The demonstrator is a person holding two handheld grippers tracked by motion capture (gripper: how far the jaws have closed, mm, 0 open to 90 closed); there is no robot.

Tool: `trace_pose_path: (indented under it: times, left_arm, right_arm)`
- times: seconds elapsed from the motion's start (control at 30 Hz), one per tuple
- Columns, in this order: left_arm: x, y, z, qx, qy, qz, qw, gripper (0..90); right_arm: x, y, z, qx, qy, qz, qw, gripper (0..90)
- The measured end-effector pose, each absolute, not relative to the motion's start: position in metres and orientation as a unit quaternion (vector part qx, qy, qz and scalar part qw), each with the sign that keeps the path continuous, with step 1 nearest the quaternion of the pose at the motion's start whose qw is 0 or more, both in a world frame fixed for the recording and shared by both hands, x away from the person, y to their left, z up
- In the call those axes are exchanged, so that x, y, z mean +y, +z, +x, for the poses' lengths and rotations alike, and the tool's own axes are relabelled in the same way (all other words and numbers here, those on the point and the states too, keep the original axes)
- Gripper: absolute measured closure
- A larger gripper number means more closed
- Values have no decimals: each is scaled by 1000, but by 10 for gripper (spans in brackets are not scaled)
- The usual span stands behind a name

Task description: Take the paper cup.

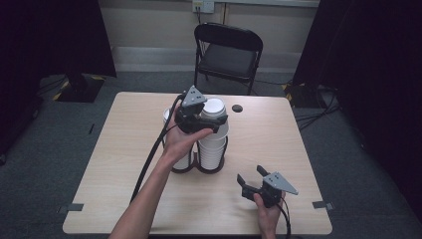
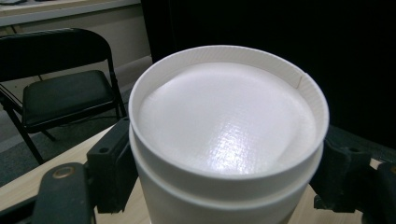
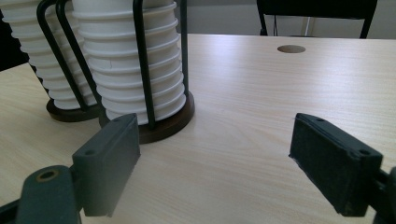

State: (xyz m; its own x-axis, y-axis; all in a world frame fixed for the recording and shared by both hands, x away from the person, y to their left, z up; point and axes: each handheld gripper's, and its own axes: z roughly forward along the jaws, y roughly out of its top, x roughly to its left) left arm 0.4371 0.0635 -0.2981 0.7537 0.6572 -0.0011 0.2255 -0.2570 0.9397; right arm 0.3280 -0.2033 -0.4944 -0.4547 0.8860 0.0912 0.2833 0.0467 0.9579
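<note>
While the left gripper (image 1: 211,122) works at the cup rack, the scene reads as follows, every place given relative to the wire holder (image 1: 217,160).

Landmark: wire holder, a black two-column rack on round dark bases, standing near the middle of the table (image 1: 124,199).
Stack location: right-hand stack (image 1: 214,144) of upturned white cups sits inside the holder's right column; left-hand stack (image 1: 166,115) sits in the left column, mostly behind the person's left hand (image 1: 180,142).
Top cup: top cup (image 2: 226,121) is bottom-up at the summit of the right-hand stack, above the holder's upper ends.
Left jaws: clamped on the top cup, one pad on each side just below its rim. Grip that high probably lets one cup separate from those nested beneath.
Right gripper (image 1: 251,180): rests low on the table, near side of the holder and to its right, well apart from it.
Right jaws: spread wide, nothing between them; they point toward the holder's base, likely ready to steady it or receive a cup.
Holder purpose: upright wires keep both stacks from toppling as a cup is pulled.
</note>
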Motion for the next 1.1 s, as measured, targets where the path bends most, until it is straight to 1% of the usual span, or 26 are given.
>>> trace_pose_path:
  times: [0.2, 0.3, 0.63, 1.1]
  left_arm:
    - [66, -295, 433, 286, 206, 758, 548, 213]
    - [71, -289, 431, 285, 202, 745, 568, 213]
    - [82, -275, 421, 299, 215, 713, 598, 213]
    - [101, -260, 408, 293, 204, 692, 627, 213]
  right_arm:
    - [-203, -494, 328, 666, 533, 439, 283, 156]
    - [-203, -494, 328, 667, 531, 439, 283, 156]
    - [-203, -494, 328, 667, 531, 440, 282, 156]
    - [-203, -494, 329, 667, 531, 441, 282, 156]
